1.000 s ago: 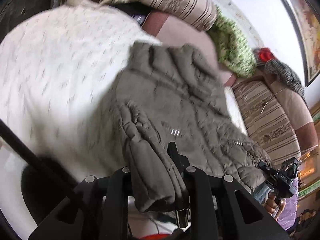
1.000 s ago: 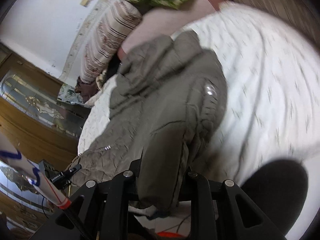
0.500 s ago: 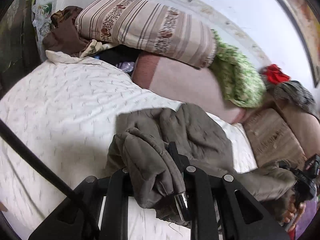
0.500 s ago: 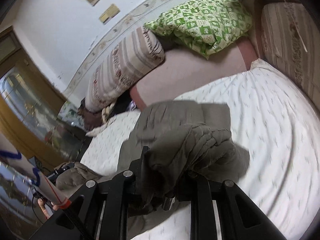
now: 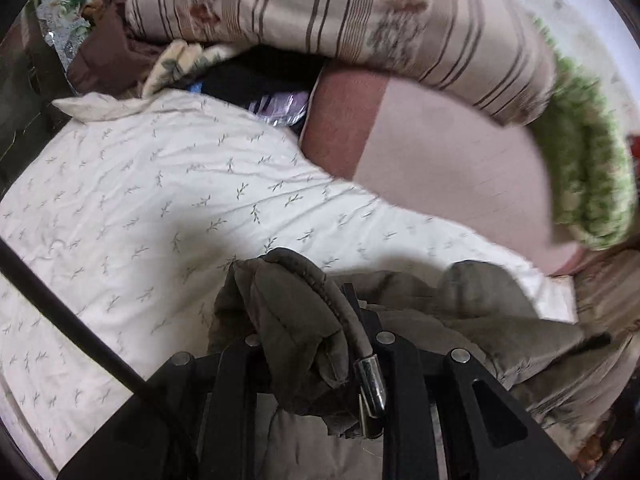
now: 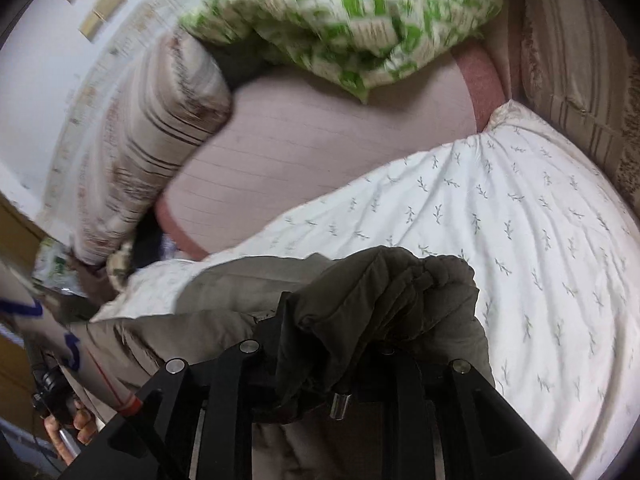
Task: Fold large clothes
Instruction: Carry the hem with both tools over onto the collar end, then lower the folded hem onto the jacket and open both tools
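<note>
Lowered, jacket [image 5: 296,320] bunches inside both tongs [image 5: 308,344].

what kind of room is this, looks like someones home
Most likely a bedroom in a home: a bed with a leaf-print white sheet, a striped pillow and a green patterned quilt piled at its head, and a framed picture on the wall.

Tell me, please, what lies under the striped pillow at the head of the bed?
Under the striped pillow shows a pink bolster and, to its left, dark crumpled items beside a brown cloth. What lies deeper beneath is covered.
</note>
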`<state>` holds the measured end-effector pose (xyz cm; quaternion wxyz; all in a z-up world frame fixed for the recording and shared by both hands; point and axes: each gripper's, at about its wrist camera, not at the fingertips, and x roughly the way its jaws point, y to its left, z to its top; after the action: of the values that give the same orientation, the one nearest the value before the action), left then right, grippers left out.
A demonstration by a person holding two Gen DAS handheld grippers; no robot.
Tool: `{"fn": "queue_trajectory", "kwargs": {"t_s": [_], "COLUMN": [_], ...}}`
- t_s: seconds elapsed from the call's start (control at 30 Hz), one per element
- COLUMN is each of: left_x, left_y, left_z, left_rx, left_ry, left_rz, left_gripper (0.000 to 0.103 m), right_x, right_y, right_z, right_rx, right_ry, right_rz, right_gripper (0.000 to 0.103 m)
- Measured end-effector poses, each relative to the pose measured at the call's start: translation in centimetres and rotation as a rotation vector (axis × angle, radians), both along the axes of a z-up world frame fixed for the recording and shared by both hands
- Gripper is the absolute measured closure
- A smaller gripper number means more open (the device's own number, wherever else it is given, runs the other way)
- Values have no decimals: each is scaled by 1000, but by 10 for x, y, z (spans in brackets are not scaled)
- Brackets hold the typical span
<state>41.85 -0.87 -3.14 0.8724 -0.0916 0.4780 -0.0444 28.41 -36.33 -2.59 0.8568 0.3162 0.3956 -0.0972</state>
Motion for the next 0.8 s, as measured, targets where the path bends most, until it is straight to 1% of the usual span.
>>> {"fn": "queue_trajectory", "kwargs": {"t_s": [0.03,0.13,0.17,0.23,0.27,0.3,0.33,0.37,0.4,0.43,0.47,0.5,0.57,0.6,0.63,0.67,0.7,0.73,0.77,0.8], "left_x": [8,19,22,22,21,20,17,16,14,12,9,7,-2,-6,-9,-14,-21,-29,-41,-50], "left_y": [-3,-6,-6,-4,-2,2,7,10,15,18,24,27,31,31,31,30,28,27,23,21], "left_z": [-13,-41,-47,-49,-47,-43,-36,-31,-24,-18,-10,-3,17,25,33,42,52,59,67,72], "left_rx": [16,38,32,7,-15,-45,-81,-109,-151,-186,-245,-279,-322,-337,-350,-355,-349,-337,-305,-278], "left_ry": [18,52,57,55,54,47,31,22,13,9,0,-13,-64,-83,-98,-112,-131,-146,-162,-172], "left_rz": [10,21,24,19,13,1,-13,-19,-23,-25,-30,-31,-25,-36,-51,-62,-71,-80,-95,-100], "left_gripper": [82,82,82,81,79,77,73,71,67,62,57,50,44,41,41,41,41,41,41,41], "right_x": [10,30,35,38,36,35,32,27,22,16,7,1,-13,-17,-27,-27,-32,-34,-34,-35], "right_y": [-1,-2,-3,-4,-5,-7,-9,-11,-12,-12,-14,-15,-13,-10,2,2,19,31,31,40], "right_z": [-9,-33,-41,-48,-47,-46,-43,-37,-31,-24,-14,-6,14,22,37,37,45,48,48,49], "right_rx": [-8,-16,-8,9,22,35,51,67,75,77,72,68,20,-11,-89,-89,-155,-182,-182,-195], "right_ry": [16,41,43,38,25,8,-13,-42,-65,-97,-135,-161,-211,-218,-212,-212,-188,-179,-179,-174], "right_rz": [-1,-13,-23,-35,-35,-29,-23,-18,-16,-24,-40,-47,-60,-60,-44,-44,0,32,32,60], "right_gripper": [76,73,71,68,64,56,54,44,35,31,22,16,15,15,15,15,16,18,25,33]}}
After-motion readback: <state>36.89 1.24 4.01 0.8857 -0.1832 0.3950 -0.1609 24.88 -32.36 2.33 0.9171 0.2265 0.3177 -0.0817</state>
